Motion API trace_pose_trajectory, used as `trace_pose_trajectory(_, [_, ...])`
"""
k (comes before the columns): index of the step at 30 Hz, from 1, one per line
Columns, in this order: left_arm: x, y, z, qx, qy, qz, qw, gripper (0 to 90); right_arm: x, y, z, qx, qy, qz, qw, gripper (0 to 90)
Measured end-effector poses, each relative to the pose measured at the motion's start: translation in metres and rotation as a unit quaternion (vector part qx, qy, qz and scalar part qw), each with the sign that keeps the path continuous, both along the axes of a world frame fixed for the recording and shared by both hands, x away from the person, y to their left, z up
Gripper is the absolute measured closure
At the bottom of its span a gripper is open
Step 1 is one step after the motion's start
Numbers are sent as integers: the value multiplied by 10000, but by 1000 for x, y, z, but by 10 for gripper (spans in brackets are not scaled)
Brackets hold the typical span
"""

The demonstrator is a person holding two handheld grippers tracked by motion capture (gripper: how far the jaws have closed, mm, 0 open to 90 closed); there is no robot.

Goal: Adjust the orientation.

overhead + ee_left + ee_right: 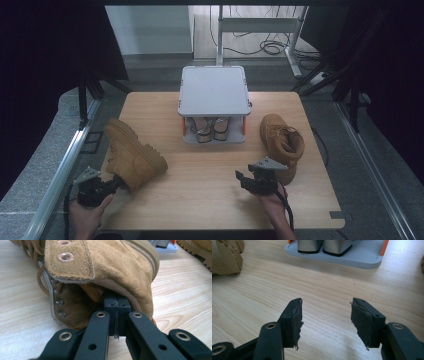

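A tan suede boot [131,150] lies tipped on its side at the left of the wooden table. My left gripper [116,184] is shut on the padded collar of that boot [120,290], its jaws pressed together at the ankle opening. A second tan boot [282,141] stands at the right of the table. My right gripper [242,179] hovers just in front of that boot, jaws open with nothing between them [325,315], pointing toward the rack.
A grey two-tier shoe rack [215,91] with orange supports stands at the table's back middle; a pair of shoes [212,127] sits on its lower shelf [362,258]. A sole of the left boot [225,256] shows far left in the right gripper view.
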State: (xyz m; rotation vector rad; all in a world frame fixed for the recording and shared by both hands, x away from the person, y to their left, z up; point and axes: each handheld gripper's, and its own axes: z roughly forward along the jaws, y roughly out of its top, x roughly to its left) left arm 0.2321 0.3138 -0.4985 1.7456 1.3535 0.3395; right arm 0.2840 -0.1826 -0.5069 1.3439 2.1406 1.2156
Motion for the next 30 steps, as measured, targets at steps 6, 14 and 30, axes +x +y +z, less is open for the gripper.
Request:
trace_pose_trajectory(6, [6, -4, 8, -1, -60, -33, 10000, 895, 0, -1, 0, 8, -5, -18, 10000, 428])
trace_pose_trajectory(14, [16, -12, 20, 41, -206, -93, 9997, 894, 0, -2, 0, 3, -6, -23, 10000, 428])
trace_pose_trajectory(30, [51, -49, 47, 221, -488, -476, 9974, 892, 0, -4, 0, -23, -13, -51, 10000, 427])
